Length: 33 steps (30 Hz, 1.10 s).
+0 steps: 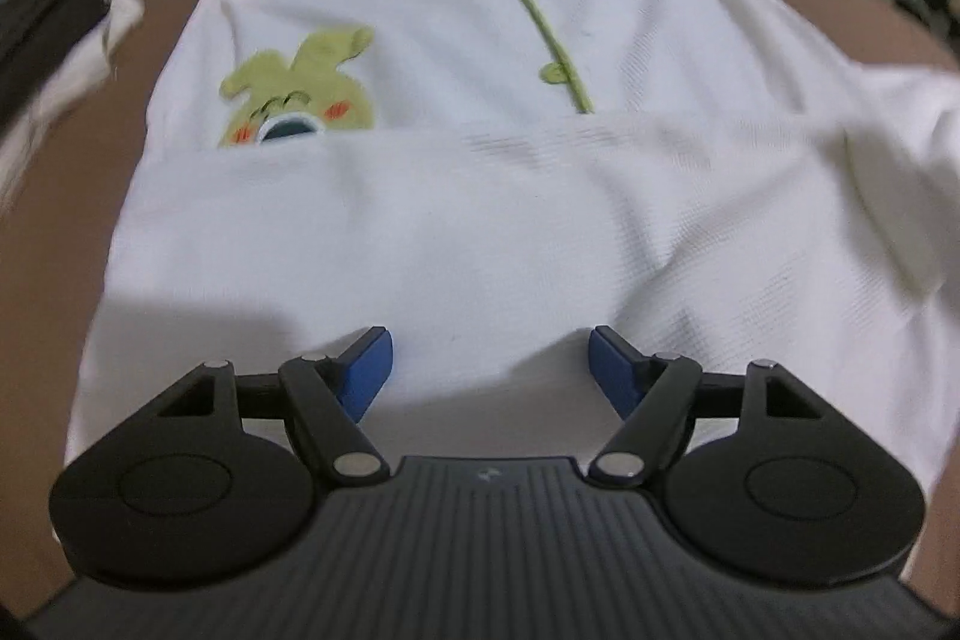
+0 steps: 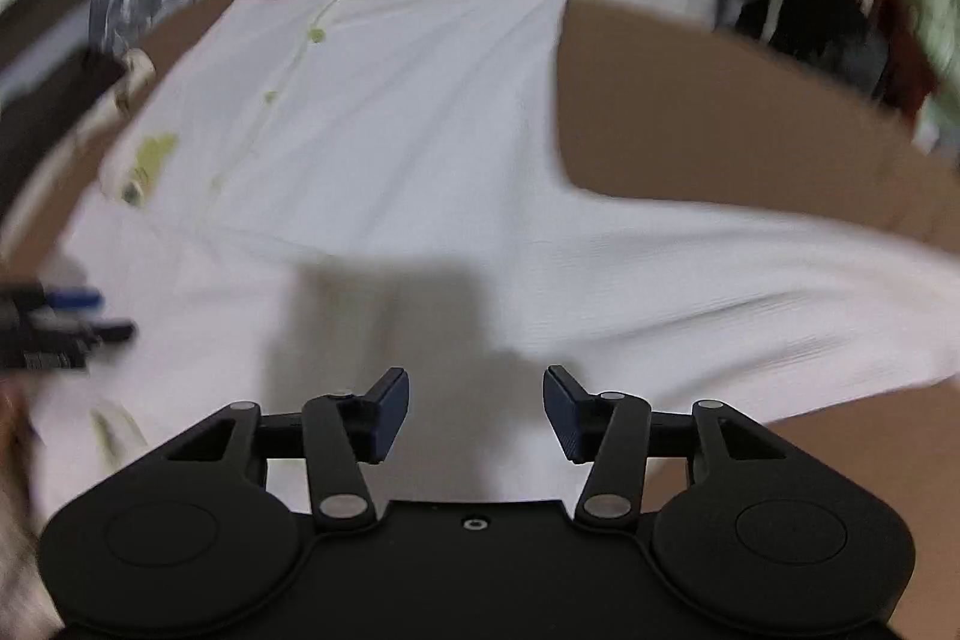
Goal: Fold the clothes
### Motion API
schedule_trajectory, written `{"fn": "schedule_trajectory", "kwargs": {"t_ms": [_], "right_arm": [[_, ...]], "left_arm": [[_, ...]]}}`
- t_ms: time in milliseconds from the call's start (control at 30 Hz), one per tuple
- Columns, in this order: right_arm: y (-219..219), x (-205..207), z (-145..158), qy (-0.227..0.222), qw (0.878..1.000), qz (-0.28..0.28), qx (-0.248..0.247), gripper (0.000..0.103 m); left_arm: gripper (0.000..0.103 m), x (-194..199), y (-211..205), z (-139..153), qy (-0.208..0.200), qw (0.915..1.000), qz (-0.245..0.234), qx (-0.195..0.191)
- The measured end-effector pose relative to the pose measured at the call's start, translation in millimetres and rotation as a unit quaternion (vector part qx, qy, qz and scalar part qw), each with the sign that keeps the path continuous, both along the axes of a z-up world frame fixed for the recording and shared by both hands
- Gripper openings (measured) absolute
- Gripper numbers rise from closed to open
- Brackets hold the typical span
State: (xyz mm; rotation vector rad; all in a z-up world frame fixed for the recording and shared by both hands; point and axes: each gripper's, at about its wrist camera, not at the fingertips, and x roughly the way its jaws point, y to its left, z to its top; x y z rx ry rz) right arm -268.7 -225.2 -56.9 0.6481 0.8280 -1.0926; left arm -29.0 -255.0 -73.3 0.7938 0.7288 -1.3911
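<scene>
Left gripper (image 1: 491,370), right gripper (image 2: 476,409): black linkage arms, blue pads, seemingly silver rivets.

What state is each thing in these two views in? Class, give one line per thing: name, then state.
White garment: spread on the brown table, near part folded over, partly covering the green rabbit patch.
Sleeve: stretched out sideways, not yet folded in.
Left tongs: open, empty, over the garment's near edge.
Right tongs: open, empty, above the cloth.

The right gripper (image 2: 476,412) hangs wide open over a white shirt (image 2: 384,148) on a brown table (image 2: 690,100). It looks blurry.
</scene>
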Motion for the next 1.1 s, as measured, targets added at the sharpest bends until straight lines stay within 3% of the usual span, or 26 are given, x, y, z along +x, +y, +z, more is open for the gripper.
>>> {"fn": "schedule_trajectory", "kwargs": {"t_ms": [67,167,267,367,567,700,833,867,933,967,1000,1067,1100], "right_arm": [[-4,-34,5,-0.003,1.000,-0.023,-0.006,0.063],[-27,-99,-1,-0.077,0.988,-0.129,0.020,0.063],[-49,-158,-15,-0.162,0.962,-0.214,0.042,0.063],[-52,-198,-30,-0.207,0.941,-0.261,0.059,0.063],[-26,-262,-54,-0.262,0.893,-0.363,0.041,0.063],[-9,-304,-70,-0.297,0.854,-0.427,0.029,0.063],[-27,-309,-68,-0.291,0.858,-0.423,0.006,0.065],[-34,-310,-72,-0.290,0.857,-0.425,0.004,0.065],[-46,-312,-83,-0.290,0.851,-0.438,0.009,0.066],[-51,-316,-90,-0.291,0.846,-0.447,0.014,0.066],[-56,-320,-97,-0.292,0.840,-0.456,0.018,0.066],[-64,-334,-110,-0.319,0.825,-0.465,0.013,0.066],[-63,-336,-110,-0.318,0.824,-0.469,-0.003,0.066]], "left_arm": [[0.072,-19,7,10,-0.021,0.9991,-0.021,-0.029],[0.072,-61,6,31,0.014,0.9971,-0.048,-0.058],[0.072,-114,-4,48,0.057,0.9925,-0.078,-0.075],[0.072,-179,-22,55,0.071,0.9878,-0.117,-0.074],[0.072,-289,-48,40,0.050,0.9780,-0.191,-0.067],[0.073,-325,-65,15,0.040,0.9752,-0.215,-0.036],[0.084,-346,-74,-9,0.009,0.9726,-0.231,-0.021],[0.082,-347,-75,-14,0.005,0.9724,-0.232,-0.027],[0.051,-343,-77,-12,0.028,0.9741,-0.222,-0.030],[0.018,-339,-78,-8,0.039,0.9752,-0.216,-0.027],[0.004,-335,-78,-4,0.047,0.9763,-0.210,-0.026],[0.004,-322,-76,2,0.083,0.9767,-0.196,-0.028],[0.004,-314,-73,2,0.106,0.9758,-0.189,-0.029]]}}
